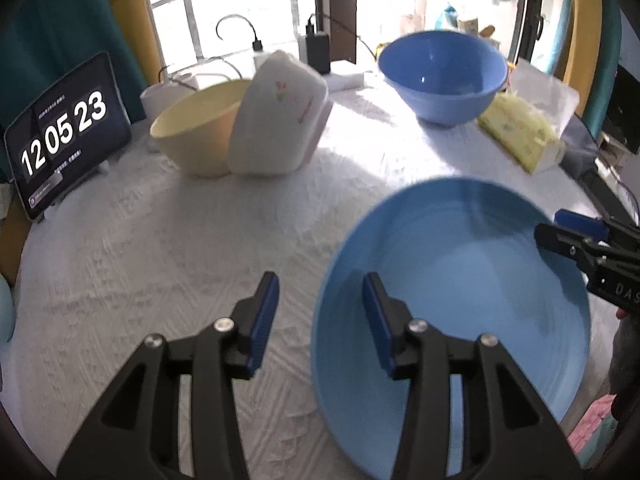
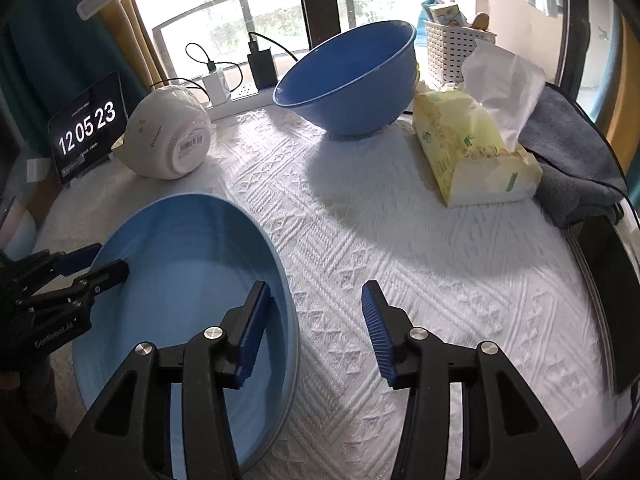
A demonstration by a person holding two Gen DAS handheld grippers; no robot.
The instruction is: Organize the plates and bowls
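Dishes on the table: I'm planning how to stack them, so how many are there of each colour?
Light blue: 1, the plate
Dark blue: 1, the deep bowl
Cream yellow: 1, the yellow bowl
White: 1, the white bowl tipped against the yellow bowl
Total: 4

The small print under the clock digits on the tablet (image 1: 66, 136) is too small to read. The cream bowl (image 1: 196, 132) is partly hidden by the white bowl (image 1: 276, 116) leaning on it. The light blue plate (image 1: 452, 320) runs behind the left tongs (image 1: 320, 322) at its near edge. The person's hand (image 1: 626, 344) is cut by the frame's right side.
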